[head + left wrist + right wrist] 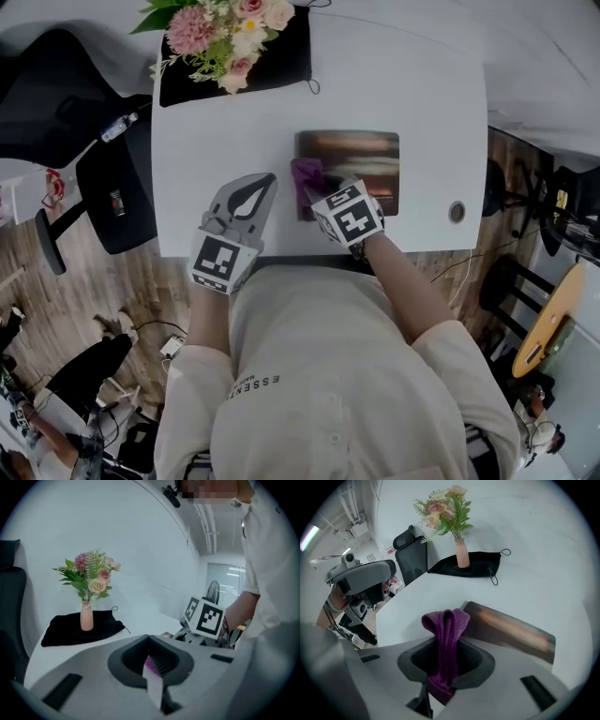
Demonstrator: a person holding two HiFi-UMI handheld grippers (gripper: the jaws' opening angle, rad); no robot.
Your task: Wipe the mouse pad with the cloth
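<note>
The right gripper (317,195), jaws clamped on the purple cloth (306,173), reaches to the left edge of the mouse pad (361,159) on a white tabletop (412,84) (left gripper (251,187) alongside, jaws together).

1. The head view is bright and evenly lit; the white table (412,94) is nearly washed out and shows almost no texture.
2. Shadows there are soft and weak. Only one dark band lies along the left edge of the mouse pad (361,155).
3. The mouse pad carries pale streaks of glare running left to right; in the right gripper view they look smeared.
4. Both gripper views are fisheye, with black corners and straight edges that bend near the rim.
5. In the right gripper view the purple cloth (445,630) is sharp and its weave shows; a ceiling lamp (310,535) glows at the far left.
6. In the left gripper view the flowers (91,576) stand clear against a flat white background without detail.
</note>
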